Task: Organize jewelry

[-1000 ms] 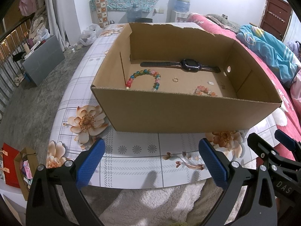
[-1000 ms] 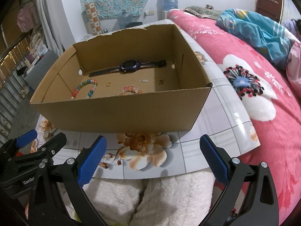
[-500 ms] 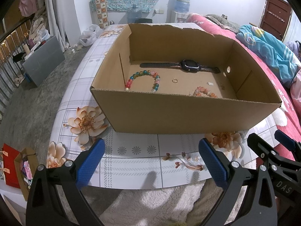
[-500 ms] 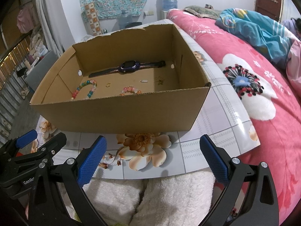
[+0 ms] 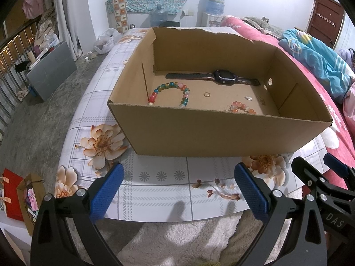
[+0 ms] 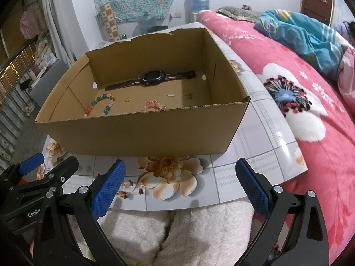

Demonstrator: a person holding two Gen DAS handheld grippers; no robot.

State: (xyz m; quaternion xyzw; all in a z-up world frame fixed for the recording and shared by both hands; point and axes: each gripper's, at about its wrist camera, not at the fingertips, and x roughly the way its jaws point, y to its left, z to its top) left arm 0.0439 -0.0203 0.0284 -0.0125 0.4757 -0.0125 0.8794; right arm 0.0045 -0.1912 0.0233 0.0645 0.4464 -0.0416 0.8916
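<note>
Currently, by item:
Cardboard box (image 5: 221, 133): on the floral surface (image 5: 159, 190), top open.
Watch (image 5: 223, 77): by the box's far wall.
Multicoloured bead bracelet (image 5: 169, 94): box floor, left part.
Ring (image 5: 206, 94): between the bracelets.
Pink bead bracelet (image 5: 241, 108): behind the box's near wall.
Left gripper (image 5: 177, 190): fingers spread wide, holding nothing, short of the box.
Right gripper (image 6: 180, 186): fingers likewise released, short of the box.

Cardboard box (image 6: 142, 135) sits on the flower-print table (image 6: 261, 146). Inside: dark watch (image 6: 153, 77) along the far wall, multicolour bead bracelet (image 6: 99, 106) at left, small gold ring (image 6: 128, 99), pink bead bracelet (image 6: 154, 105) near the front wall. Right gripper (image 6: 180, 190) hangs before the table edge, jaws wide apart, empty. Left gripper (image 6: 33, 177) beside it, lower left.
</note>
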